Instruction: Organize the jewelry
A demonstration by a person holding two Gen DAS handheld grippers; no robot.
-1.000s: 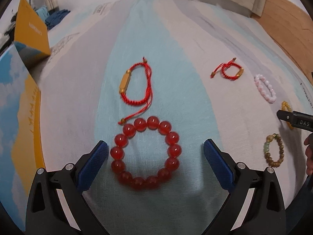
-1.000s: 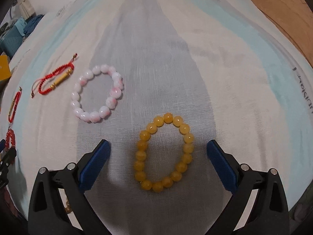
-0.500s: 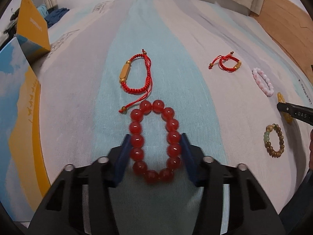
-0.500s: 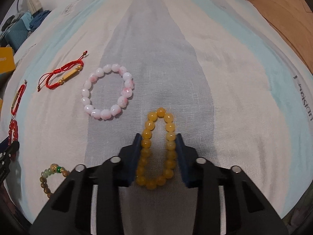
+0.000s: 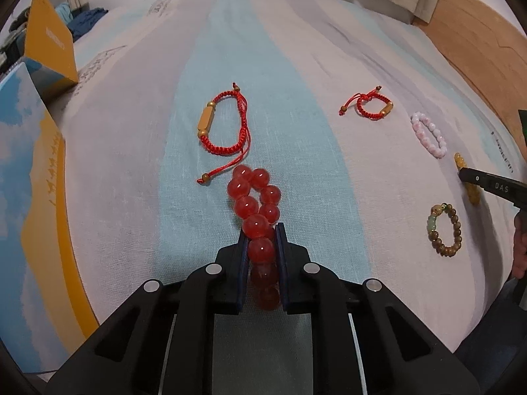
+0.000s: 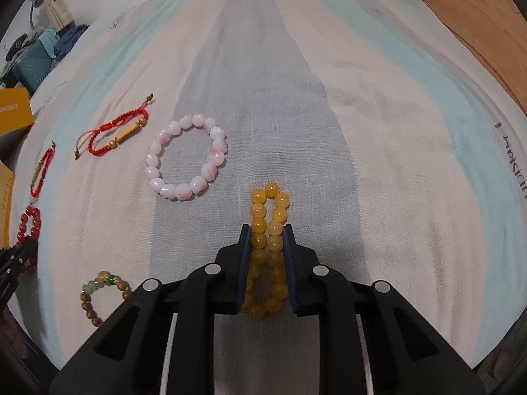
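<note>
My left gripper [image 5: 262, 230] is shut on the red bead bracelet [image 5: 255, 204], squeezed flat between the blue pads on the striped cloth. My right gripper [image 6: 266, 232] is shut on the yellow bead bracelet [image 6: 268, 210], also squeezed into a narrow loop. A pink-white bead bracelet [image 6: 187, 156] lies left of the yellow one. A red cord bracelet with a gold tube [image 5: 224, 125] lies just beyond the red beads. A smaller red cord bracelet [image 5: 370, 103] and a brown-green bead bracelet [image 5: 444, 232] lie to the right.
A blue and orange box [image 5: 36, 177] stands along the left edge, with an orange box [image 5: 49, 42] behind it. The striped cloth [image 5: 296, 49] covers the surface; wooden floor [image 5: 477, 33] shows at far right. The right gripper's tip [image 5: 494, 186] enters the left wrist view.
Both grippers have gone from wide open around their bracelets to shut on them. The red and yellow loops are squeezed from round to narrow.
</note>
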